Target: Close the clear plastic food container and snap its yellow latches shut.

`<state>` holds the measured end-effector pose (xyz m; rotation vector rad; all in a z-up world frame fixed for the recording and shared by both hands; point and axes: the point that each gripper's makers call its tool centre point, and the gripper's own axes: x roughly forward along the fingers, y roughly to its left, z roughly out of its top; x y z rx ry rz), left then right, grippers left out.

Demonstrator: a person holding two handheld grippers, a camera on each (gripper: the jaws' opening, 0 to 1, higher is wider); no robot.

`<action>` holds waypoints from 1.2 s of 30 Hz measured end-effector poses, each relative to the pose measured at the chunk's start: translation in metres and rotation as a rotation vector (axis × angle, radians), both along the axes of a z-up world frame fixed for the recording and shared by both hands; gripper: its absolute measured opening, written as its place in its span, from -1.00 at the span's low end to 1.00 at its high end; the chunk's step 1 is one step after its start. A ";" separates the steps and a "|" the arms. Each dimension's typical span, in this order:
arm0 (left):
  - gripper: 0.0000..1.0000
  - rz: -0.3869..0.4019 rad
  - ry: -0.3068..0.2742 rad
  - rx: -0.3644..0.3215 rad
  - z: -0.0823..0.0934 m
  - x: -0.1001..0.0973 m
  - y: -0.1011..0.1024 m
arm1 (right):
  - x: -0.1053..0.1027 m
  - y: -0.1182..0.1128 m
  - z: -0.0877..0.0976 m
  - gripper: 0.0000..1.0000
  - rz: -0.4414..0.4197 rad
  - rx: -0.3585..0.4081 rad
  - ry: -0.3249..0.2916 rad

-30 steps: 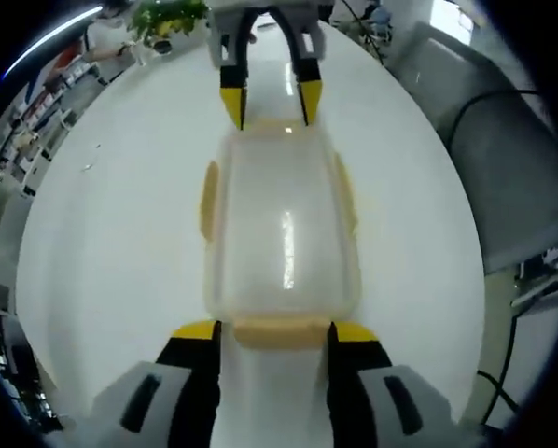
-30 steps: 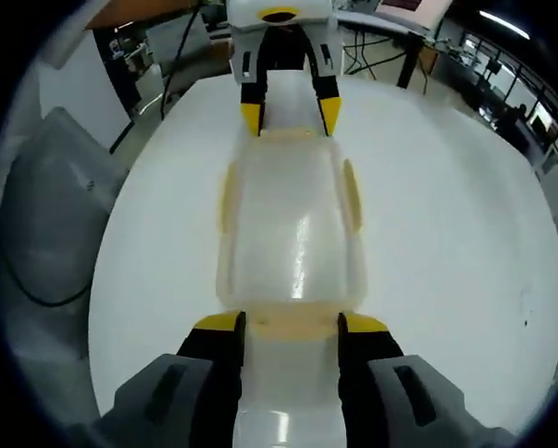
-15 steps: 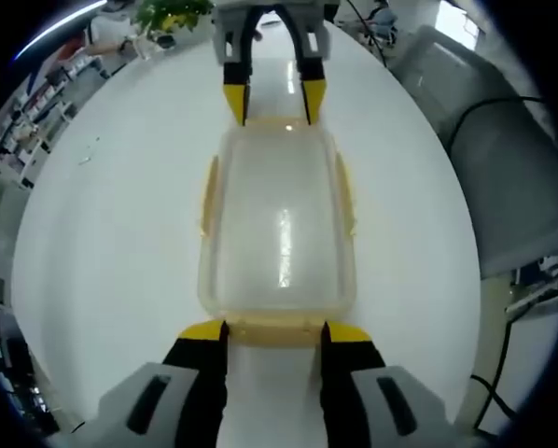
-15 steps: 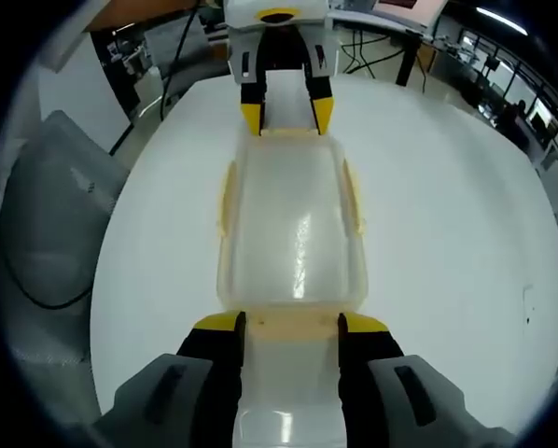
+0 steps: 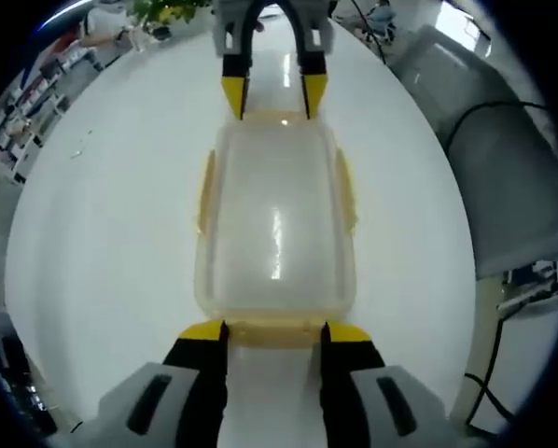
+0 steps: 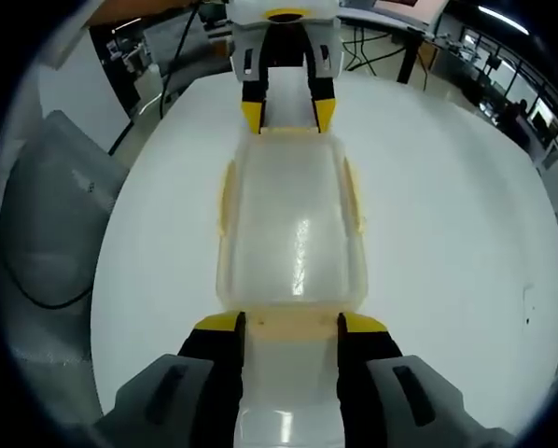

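Note:
A clear plastic container [image 5: 274,224] with its lid on lies lengthwise on the white table [image 5: 102,215], held between both grippers. Yellow latches [image 5: 205,191] run along its long sides. My left gripper [image 5: 274,332] stands open at the near end, its yellow tips either side of the yellow end latch [image 5: 274,334]. My right gripper [image 5: 273,98] meets the far end the same way. In the right gripper view the container [image 6: 293,233] has my right gripper [image 6: 292,324] open around its near end latch [image 6: 292,326], and the left gripper [image 6: 287,115] is at the far end.
A grey padded chair [image 5: 503,168] stands just off the table's edge; it is the same chair [image 6: 46,215] in the right gripper view. Cables hang beside it. A green plant [image 5: 167,9] sits at the table's far rim. Desks and shelves lie beyond.
My left gripper's tips have drawn slightly closer together around the end latch. The lid looks flatter on the container. The right gripper has held its place.

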<state>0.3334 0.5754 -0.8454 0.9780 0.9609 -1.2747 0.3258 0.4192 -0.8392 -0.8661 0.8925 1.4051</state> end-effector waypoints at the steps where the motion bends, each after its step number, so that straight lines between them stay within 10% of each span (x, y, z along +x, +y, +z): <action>1: -0.33 0.000 0.005 0.013 -0.001 0.000 0.000 | 0.000 0.000 0.000 -0.29 0.001 -0.001 0.000; 21: -0.34 -0.024 0.031 0.039 0.007 -0.010 -0.001 | -0.007 -0.003 0.010 -0.30 0.031 -0.003 0.030; 36: -0.34 -0.002 -0.016 0.051 0.050 -0.011 -0.005 | -0.004 -0.007 0.048 -0.30 0.054 0.031 -0.019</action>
